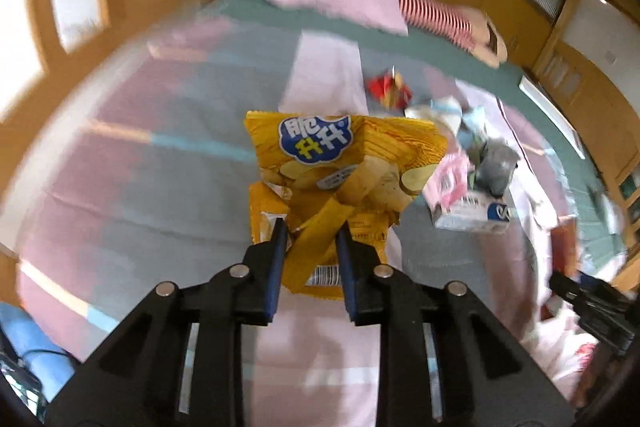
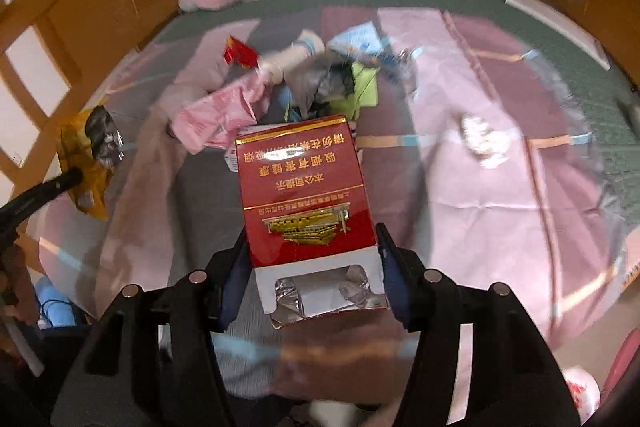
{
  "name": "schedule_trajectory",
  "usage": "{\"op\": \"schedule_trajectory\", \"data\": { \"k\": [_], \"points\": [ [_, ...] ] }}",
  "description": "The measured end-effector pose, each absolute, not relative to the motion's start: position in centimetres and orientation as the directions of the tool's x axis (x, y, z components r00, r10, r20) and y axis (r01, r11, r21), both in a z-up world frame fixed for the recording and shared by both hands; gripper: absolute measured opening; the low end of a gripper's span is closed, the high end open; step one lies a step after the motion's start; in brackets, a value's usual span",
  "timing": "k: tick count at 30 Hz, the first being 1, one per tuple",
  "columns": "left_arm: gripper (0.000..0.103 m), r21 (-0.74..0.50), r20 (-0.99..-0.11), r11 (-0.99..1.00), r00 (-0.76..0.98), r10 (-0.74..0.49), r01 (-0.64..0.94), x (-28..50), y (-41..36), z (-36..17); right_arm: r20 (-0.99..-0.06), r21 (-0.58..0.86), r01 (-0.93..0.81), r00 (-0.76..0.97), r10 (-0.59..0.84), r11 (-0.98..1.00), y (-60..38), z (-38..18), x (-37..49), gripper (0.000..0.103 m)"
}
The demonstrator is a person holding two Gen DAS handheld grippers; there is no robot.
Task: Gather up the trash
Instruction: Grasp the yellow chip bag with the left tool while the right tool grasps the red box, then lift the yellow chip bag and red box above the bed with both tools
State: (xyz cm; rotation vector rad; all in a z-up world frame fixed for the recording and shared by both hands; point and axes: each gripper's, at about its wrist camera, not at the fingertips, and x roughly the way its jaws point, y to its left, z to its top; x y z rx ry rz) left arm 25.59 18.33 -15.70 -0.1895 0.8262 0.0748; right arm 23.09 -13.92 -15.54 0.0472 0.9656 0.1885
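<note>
Crinkly yellow chip bag (image 1: 340, 179) is hanging above the bed (image 1: 160, 147), with the left gripper (image 1: 310, 243) fingers pinching only its bunched lower edge (it could be slipping free); right gripper (image 2: 312, 251) fingers are clamping a red cigarette box (image 2: 304, 187), risking crushing it.

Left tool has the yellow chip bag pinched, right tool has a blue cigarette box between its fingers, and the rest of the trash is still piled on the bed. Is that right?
Not quite: the cigarette box in the right tool is red with gold print, not blue, as the right wrist view shows. The rest holds: the left tool pinches the yellow chip bag, and the trash pile lies on the bed.
</note>
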Motion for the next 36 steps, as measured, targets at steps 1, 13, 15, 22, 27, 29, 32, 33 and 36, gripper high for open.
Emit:
{"op": "schedule_trajectory", "data": {
  "k": [1,13,15,22,27,29,32,33,36],
  "points": [
    [0.025,-0.093,-0.713,0.984,0.700,0.041,-0.152,24.8,17.9,-15.1,-0.799,0.112,-0.140,0.576,0.172,0.984,-14.2,-14.8,22.0,0.059],
    [0.025,-0.015,-0.563,0.987,0.817,0.123,-0.159,13.5,9.8,-8.4,-0.680,0.078,-0.107,0.721,0.131,0.991,-18.6,-8.7,13.3,0.059],
    [0.025,-0.019,-0.546,0.993,0.834,0.086,-0.115,11.8,7.9,-7.5,-0.660,0.093,-0.096,0.739,0.133,0.991,-19.9,-7.8,11.6,0.059],
    [0.025,0.010,-0.508,0.999,0.861,0.037,-0.037,7.0,3.8,-5.1,-0.599,0.101,-0.054,0.794,0.104,0.993,-23.8,-4.8,6.1,0.059],
    [0.025,0.035,-0.476,0.999,0.878,0.053,-0.041,5.3,2.7,-3.7,-0.557,0.068,-0.028,0.828,0.061,0.997,-25.4,-3.4,3.5,0.059],
    [0.025,0.037,-0.470,0.998,0.881,0.053,-0.040,5.2,2.3,-3.5,-0.554,0.074,-0.021,0.830,0.058,0.997,-25.8,-3.4,3.4,0.059],
    [0.025,0.031,-0.480,0.999,0.876,0.041,-0.030,5.2,1.9,-3.9,-0.556,0.096,-0.015,0.828,0.066,0.995,-26.1,-3.7,3.6,0.059],
    [0.025,0.032,-0.483,0.999,0.875,0.039,-0.027,5.3,1.9,-4.0,-0.559,0.096,-0.017,0.827,0.068,0.995,-26.0,-3.9,3.6,0.059],
    [0.025,0.031,-0.492,0.999,0.870,0.033,-0.021,5.3,1.9,-4.3,-0.567,0.091,-0.024,0.821,0.072,0.996,-25.5,-4.2,3.6,0.059]
  ]
}}
